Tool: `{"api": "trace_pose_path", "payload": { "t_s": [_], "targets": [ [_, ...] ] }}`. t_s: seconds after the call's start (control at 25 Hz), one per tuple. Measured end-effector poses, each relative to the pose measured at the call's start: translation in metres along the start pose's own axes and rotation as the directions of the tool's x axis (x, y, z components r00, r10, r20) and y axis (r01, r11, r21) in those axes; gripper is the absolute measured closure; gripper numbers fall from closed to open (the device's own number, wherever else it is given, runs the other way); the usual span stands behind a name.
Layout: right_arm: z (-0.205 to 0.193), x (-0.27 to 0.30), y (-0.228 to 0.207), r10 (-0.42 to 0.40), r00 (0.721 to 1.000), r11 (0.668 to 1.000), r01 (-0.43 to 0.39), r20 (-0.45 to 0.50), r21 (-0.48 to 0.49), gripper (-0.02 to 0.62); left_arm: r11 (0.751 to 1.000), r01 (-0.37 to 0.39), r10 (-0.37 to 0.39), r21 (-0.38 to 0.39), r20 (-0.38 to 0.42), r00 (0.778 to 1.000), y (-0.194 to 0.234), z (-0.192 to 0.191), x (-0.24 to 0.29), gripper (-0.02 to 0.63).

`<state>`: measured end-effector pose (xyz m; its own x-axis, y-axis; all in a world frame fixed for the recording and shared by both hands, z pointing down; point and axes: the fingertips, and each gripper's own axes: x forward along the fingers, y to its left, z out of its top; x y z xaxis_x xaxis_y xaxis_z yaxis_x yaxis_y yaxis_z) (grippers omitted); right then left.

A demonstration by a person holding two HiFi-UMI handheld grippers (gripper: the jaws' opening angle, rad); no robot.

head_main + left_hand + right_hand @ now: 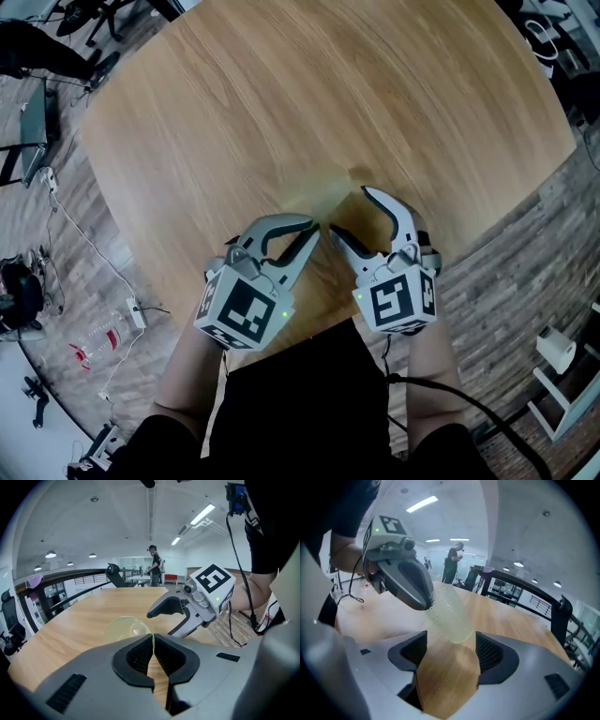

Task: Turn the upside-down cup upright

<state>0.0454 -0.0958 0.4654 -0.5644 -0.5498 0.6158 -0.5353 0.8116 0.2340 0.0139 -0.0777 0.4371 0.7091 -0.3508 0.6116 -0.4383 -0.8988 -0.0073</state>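
A clear, pale-green plastic cup [336,201] hangs tilted low over the round wooden table [281,94], near its front edge. My left gripper [316,231] is shut on the cup's rim. In the left gripper view a thin green sliver of wall sits between the pads [153,644], and the cup [124,627] shows end-on just beyond them. My right gripper [350,211] stands open. In the right gripper view the cup's closed end [450,616] reaches toward the gap between the jaws [449,651], and neither pad presses on it. The left gripper's finger [410,585] covers the cup's far end.
Both grippers hover just inside the table's near edge. Cables and a plastic bottle [94,342] lie on the floor at the left. A white object [556,349] sits at the right. A person [154,562] stands far across the room.
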Motion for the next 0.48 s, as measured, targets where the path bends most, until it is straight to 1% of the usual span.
{"api": "trace_pose_path", "payload": {
  "t_s": [0.12, 0.2, 0.36, 0.48],
  "targets": [
    [0.005, 0.009, -0.001, -0.02, 0.999, 0.989, 0.015, -0.035, -0.144, 0.298, 0.999, 0.033, -0.033, 0.008, 0.0, 0.999, -0.005, 0.004, 0.0, 0.588],
    [0.01, 0.015, 0.001, -0.022, 0.999, 0.977, 0.013, -0.041, -0.212, 0.282, 0.999, 0.051, -0.051, 0.013, 0.0, 0.999, -0.01, 0.005, 0.001, 0.588],
    [0.018, 0.027, 0.009, 0.013, 0.999, 0.96, -0.023, -0.04, -0.278, 0.275, 0.996, 0.09, -0.09, 0.021, 0.006, 0.996, -0.017, 0.006, 0.002, 0.588],
    [0.016, 0.034, 0.015, 0.015, 0.999, 0.946, -0.031, -0.052, -0.323, 0.275, 0.991, 0.131, -0.131, 0.023, 0.023, 0.991, -0.022, 0.006, 0.001, 0.588]
  ]
}}
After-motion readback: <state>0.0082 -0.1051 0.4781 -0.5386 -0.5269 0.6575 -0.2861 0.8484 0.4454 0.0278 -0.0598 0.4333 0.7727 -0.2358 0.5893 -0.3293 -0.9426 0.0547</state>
